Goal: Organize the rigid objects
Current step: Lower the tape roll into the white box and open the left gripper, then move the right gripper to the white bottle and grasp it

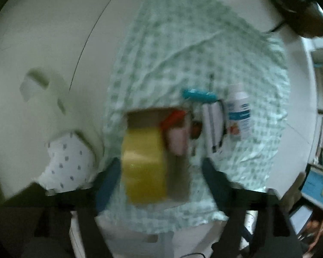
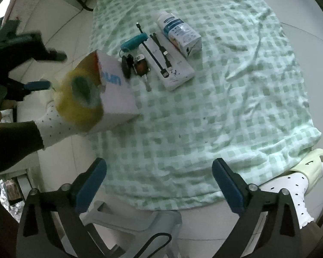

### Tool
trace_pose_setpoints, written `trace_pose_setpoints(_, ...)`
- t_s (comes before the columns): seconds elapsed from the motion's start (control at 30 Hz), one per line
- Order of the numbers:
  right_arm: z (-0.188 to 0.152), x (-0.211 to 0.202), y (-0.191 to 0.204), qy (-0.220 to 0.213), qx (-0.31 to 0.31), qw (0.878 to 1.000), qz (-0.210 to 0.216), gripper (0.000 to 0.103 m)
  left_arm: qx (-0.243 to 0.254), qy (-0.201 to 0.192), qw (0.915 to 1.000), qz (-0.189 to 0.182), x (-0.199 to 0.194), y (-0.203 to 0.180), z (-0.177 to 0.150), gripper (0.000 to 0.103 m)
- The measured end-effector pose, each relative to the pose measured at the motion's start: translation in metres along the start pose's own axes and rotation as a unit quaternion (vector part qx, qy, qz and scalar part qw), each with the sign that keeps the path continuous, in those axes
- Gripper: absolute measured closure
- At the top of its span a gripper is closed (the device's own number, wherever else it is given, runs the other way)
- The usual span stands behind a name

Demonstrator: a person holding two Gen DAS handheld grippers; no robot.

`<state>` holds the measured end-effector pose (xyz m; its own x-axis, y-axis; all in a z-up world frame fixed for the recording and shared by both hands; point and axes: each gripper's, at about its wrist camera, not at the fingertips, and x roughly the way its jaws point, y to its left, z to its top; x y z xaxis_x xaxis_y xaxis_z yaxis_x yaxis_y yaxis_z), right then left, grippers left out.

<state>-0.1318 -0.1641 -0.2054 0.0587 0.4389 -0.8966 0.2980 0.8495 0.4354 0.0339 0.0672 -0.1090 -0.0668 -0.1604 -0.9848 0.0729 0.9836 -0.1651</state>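
The view is blurred. The left claw [image 1: 161, 172] stands wide open, its two dark fingers on either side of a yellow tape roll [image 1: 144, 165] that sits upright in an open cardboard box [image 1: 178, 178]. The box also holds a pink object [image 1: 178, 139] and something orange-red [image 1: 173, 117]. The box rests on a green checked cloth [image 1: 183, 43]. Just right of it lie a teal handle [image 1: 199, 95], a white flat case [image 1: 212, 126] and a white bottle [image 1: 240, 112]. A white dotted sock [image 1: 69, 163] shows at left.
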Motion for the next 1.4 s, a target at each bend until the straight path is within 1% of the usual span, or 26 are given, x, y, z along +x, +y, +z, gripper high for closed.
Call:
trace_pose_setpoints(0.07,0.003,0.002,0.000,0.000,-0.006,1.000,-0.006,0.004,0.035,-0.010,0.9993,0.007,-0.007,-0.010,-0.004,0.021)
trace_pose_setpoints(0.17,0.009,0.000,0.001,-0.014,-0.025,0.999,-0.022,0.002,0.080,0.003,0.9967,0.015,-0.014,-0.023,-0.013,0.020)
trace_pose_setpoints(0.27,0.016,-0.004,0.002,-0.043,-0.064,0.995,-0.066,0.000,0.101,0.033,0.9943,0.007,-0.022,-0.032,-0.019,0.020)
trace_pose_setpoints(0.3,0.017,-0.005,0.001,-0.048,-0.078,0.993,-0.080,0.000,0.113,0.038,0.9928,0.012,-0.027,-0.035,-0.018,0.020)
trace_pose_setpoints(0.33,0.020,-0.005,0.000,-0.051,-0.094,0.990,-0.097,0.000,0.142,0.036,0.9887,0.033,-0.037,-0.042,-0.018,0.020)
trace_pose_setpoints(0.37,0.022,-0.002,-0.001,-0.047,-0.111,0.985,-0.121,0.000,0.178,0.024,0.9818,0.062,-0.046,-0.050,-0.021,0.020)
trace_pose_setpoints(0.4,0.025,0.000,-0.002,-0.043,-0.118,0.983,-0.137,0.000,0.220,0.006,0.9707,0.095,-0.057,-0.060,-0.024,0.020)
trace_pose_setpoints(0.43,0.028,0.005,-0.004,-0.039,-0.135,0.976,-0.168,0.000,0.251,-0.007,0.9609,0.117,-0.067,-0.068,-0.025,0.020)
trace_pose_setpoints(0.47,0.031,0.007,-0.005,-0.041,-0.148,0.970,-0.189,0.000,0.284,-0.023,0.9483,0.139,-0.078,-0.076,-0.030,0.020)
trace_pose_setpoints(0.53,0.036,0.010,-0.006,-0.057,-0.180,0.952,-0.241,0.000,0.324,-0.044,0.9320,0.157,-0.094,-0.085,-0.037,0.020)
trace_pose_setpoints(0.57,0.039,0.013,-0.006,-0.064,-0.198,0.941,-0.267,0.000,0.335,-0.056,0.9266,0.162,-0.100,-0.087,-0.039,0.020)
trace_pose_setpoints(0.63,0.044,0.015,-0.006,-0.068,-0.222,0.931,-0.280,0.000,0.333,-0.088,0.9223,0.175,-0.108,-0.086,-0.044,0.020)
trace_pose_setpoints(0.67,0.046,0.015,-0.006,-0.067,-0.231,0.931,-0.274,0.000,0.324,-0.100,0.9226,0.184,-0.109,-0.085,-0.048,0.020)
trace_pose_setpoints(0.7,0.048,0.016,-0.007,-0.065,-0.235,0.932,-0.267,0.000,0.314,-0.103,0.9257,0.184,-0.110,-0.084,-0.050,0.020)
trace_pose_setpoints(0.73,0.051,0.018,-0.006,-0.057,-0.241,0.934,-0.257,0.000,0.306,-0.098,0.9319,0.168,-0.110,-0.085,-0.052,0.020)
trace_pose_setpoints(0.8,0.057,0.030,-0.005,-0.031,-0.263,0.932,-0.247,0.000,0.299,-0.086,0.9435,0.114,-0.110,-0.088,-0.055,0.020)
trace_pose_setpoints(0.83,0.059,0.039,-0.003,-0.013,-0.287,0.925,-0.248,0.000,0.291,-0.081,0.9479,0.100,-0.111,-0.089,-0.054,0.020)
trace_pose_setpoints(0.93,0.069,0.064,0.000,0.017,-0.363,0.890,-0.275,0.000,0.274,-0.080,0.9546,0.086,-0.115,-0.080,-0.048,0.020)
trace_pose_setpoints(1.0,0.078,0.070,0.001,0.022,-0.384,0.881,-0.276,0.000,0.254,-0.077,0.9613,0.073,-0.117,-0.074,-0.042,0.020)
trace_pose_setpoints(1.03,0.088,0.071,0.002,0.024,-0.390,0.881,-0.268,0.000,0.241,-0.074,0.9656,0.064,-0.119,-0.070,-0.037,0.020)
trace_pose_setpoints(1.1,0.104,0.074,0.004,0.026,-0.390,0.884,-0.255,0.000,0.213,-0.069,0.9732,0.053,-0.119,-0.062,-0.027,0.020)
trace_pose_setpoints(1.23,0.143,0.086,0.006,0.015,-0.350,0.908,-0.229,0.001,0.192,-0.065,0.9780,0.048,-0.119,-0.052,-0.017,0.020)
trace_pose_setpoints(1.27,0.152,0.090,0.007,0.014,-0.336,0.916,-0.219,0.003,0.192,-0.060,0.9783,0.047,-0.117,-0.052,-0.017,0.020)
trace_pose_setpoints(1.33,0.170,0.099,0.009,0.011,-0.305,0.930,-0.207,0.015,0.192,-0.052,0.9790,0.046,-0.112,-0.055,-0.015,0.020)
trace_pose_setpoints(1.37,0.176,0.102,0.009,0.011,-0.292,0.933,-0.211,0.023,0.191,-0.048,0.9793,0.046,-0.109,-0.055,-0.014,0.020)
trace_pose_setpoints(1.4,0.184,0.106,0.008,0.014,-0.273,0.939,-0.211,0.025,0.191,-0.045,0.9796,0.046,-0.107,-0.055,-0.012,0.020)
